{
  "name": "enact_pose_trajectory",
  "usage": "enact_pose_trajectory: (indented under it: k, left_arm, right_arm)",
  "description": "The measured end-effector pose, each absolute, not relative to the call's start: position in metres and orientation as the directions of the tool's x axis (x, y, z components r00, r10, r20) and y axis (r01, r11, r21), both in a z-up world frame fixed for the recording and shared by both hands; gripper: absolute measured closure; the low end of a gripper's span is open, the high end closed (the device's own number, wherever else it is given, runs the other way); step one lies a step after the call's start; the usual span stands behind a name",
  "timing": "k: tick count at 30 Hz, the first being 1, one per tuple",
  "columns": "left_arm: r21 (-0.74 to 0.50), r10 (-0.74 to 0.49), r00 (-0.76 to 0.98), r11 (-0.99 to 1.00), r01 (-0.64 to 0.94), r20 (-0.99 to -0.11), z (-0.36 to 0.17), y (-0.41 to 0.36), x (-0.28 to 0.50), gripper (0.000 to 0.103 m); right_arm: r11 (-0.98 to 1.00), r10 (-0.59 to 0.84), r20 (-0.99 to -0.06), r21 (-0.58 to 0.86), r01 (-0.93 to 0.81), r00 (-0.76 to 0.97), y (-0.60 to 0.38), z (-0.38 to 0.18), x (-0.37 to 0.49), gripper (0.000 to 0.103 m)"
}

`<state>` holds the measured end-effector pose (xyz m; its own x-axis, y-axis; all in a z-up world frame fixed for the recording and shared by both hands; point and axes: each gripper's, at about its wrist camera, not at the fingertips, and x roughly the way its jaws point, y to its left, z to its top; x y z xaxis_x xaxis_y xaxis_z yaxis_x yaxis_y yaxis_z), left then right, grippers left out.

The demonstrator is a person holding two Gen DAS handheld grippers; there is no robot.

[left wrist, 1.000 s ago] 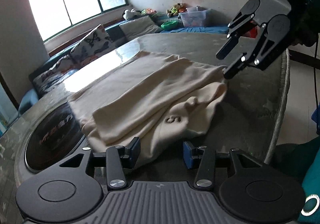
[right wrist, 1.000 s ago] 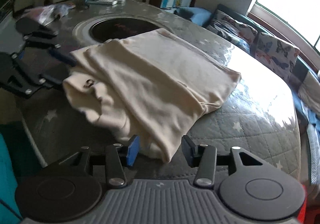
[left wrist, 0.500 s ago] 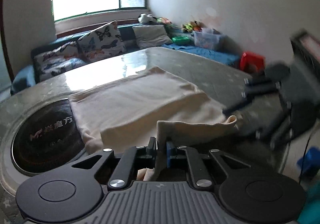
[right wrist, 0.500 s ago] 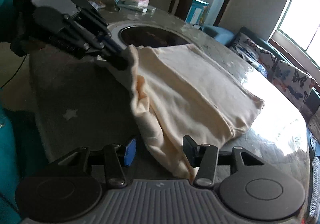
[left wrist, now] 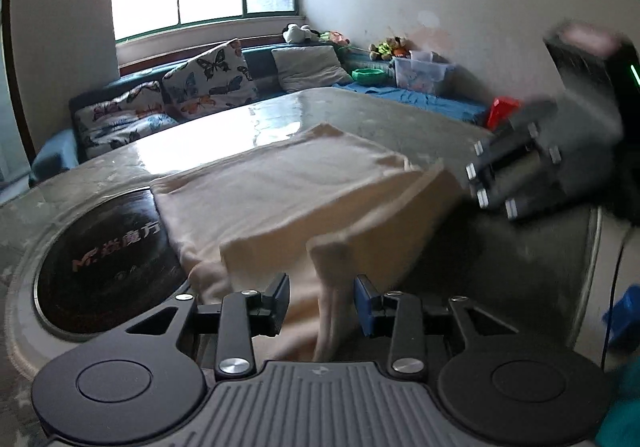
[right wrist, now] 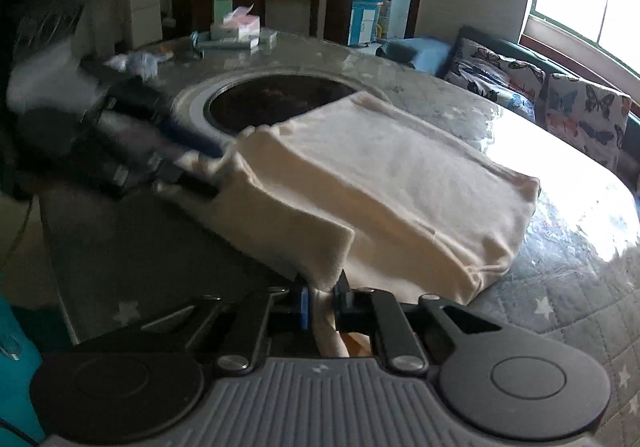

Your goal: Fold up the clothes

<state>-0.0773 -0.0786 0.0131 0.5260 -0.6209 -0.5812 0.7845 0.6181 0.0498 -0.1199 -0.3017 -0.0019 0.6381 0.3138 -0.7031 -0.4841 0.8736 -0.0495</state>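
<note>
A cream garment (left wrist: 280,187) lies partly folded on the round quilted table (left wrist: 500,259); it also shows in the right wrist view (right wrist: 380,175). My left gripper (left wrist: 322,299) is open, and a fold of the cloth hangs loose between its blue pads. My right gripper (right wrist: 320,301) is shut on the near edge of the garment and holds it lifted. The right gripper shows blurred in the left wrist view (left wrist: 492,183) at the cloth's far corner. The left gripper shows blurred in the right wrist view (right wrist: 192,167) at the other corner.
A dark round hotplate (left wrist: 108,259) is set into the table beside the garment. Tissue boxes and small clutter (right wrist: 236,31) sit at the table's far side. A sofa with butterfly cushions (left wrist: 208,83) runs under the window. The table edge (left wrist: 592,271) is close on the right.
My left gripper has opened and released the cloth. My right gripper has closed on the garment's near edge and lifted it. Both grippers are moving.
</note>
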Motion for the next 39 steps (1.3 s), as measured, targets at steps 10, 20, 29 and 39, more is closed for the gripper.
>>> enact_pose_trajectory:
  k: [10,20,29,39]
  left_arm:
    - [0.191,-0.57,0.588,0.606,0.772,-0.573,-0.004,-0.072,-0.092,0.09]
    - [0.075,-0.651,0.529,0.591,0.804,-0.545,0.028,-0.046,-0.116,0.098]
    - [-0.05,-0.714,0.471,0.575,0.817,-0.518,0.06,-0.022,-0.131,0.098]
    - [0.034,-0.674,0.556,0.622,0.782,-0.486,0.071,-0.064,-0.054,0.098]
  right_arm:
    - [0.889,0.31,-0.678,-0.041,-0.455,0.666,-0.303,0.008,-0.123,0.095]
    - [0.867,0.353,-0.632,-0.055,-0.494,0.69,-0.3,0.036,-0.162,0.095]
    - [0.85,0.412,-0.652,0.024,-0.526,0.636,-0.3,0.061,-0.215,0.095]
    - [0.902,0.333,-0.63,-0.005,-0.432,0.702,-0.321,0.074,-0.155,0.096]
